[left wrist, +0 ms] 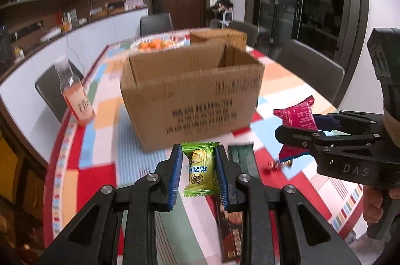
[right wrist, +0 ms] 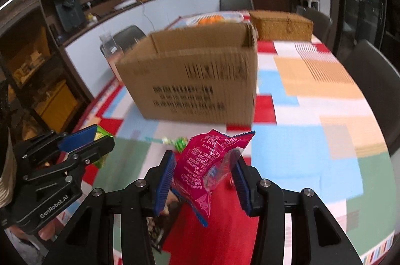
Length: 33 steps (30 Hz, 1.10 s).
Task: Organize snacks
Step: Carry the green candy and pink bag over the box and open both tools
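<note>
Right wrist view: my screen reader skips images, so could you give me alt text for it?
The right gripper holds a pink snack packet above a colourful tablecloth, facing an open cardboard box. At left, the left gripper holds a green packet.

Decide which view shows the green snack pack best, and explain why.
The left wrist view: the green pack sits centred between the left tongs, its front label facing the camera. The right wrist view shows only a green sliver behind the left tongs' fingers.
</note>
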{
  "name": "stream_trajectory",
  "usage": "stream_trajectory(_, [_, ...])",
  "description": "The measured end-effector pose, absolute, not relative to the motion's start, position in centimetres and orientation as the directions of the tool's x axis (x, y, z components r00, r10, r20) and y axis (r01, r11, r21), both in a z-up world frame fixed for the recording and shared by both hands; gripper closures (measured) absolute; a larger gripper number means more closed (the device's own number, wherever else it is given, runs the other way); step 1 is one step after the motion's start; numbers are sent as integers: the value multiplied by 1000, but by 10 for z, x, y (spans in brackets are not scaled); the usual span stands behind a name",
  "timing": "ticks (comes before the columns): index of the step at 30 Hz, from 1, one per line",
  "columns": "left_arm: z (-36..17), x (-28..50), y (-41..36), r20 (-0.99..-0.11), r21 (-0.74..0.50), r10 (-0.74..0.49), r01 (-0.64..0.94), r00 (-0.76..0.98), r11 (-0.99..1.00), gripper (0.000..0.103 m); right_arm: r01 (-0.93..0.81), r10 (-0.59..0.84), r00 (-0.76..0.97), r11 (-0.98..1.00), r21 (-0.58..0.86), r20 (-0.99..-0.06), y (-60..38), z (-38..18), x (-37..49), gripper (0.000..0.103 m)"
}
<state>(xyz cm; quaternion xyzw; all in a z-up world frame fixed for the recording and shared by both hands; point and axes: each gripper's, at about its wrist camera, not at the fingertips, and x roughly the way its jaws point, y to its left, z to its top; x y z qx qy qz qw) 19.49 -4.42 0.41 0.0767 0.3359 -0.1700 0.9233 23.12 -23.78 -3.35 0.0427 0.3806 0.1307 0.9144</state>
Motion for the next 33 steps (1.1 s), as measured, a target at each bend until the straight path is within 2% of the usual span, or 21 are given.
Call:
stream_trajectory(11, [58,226,-49,-524,91,-248,343,815,935,76,-269,302,744,952,147,-596,-235,13,265,56])
stream_trajectory(20, [80,258,-51,-483,123,-222,317,847,940,76,-302,295,789,950,78,-539,-227,41,291,56])
stream_trajectory(25, [85,280,-52,-487,150,-207,315,848,937,76,-321,301,793,945,55,-529,-223,50,311,56])
stream_trajectory(33, [82,322,-52,-526,157,-177,300,832,941,76,-346,333,744,934,92,-580,-218,47,363,56])
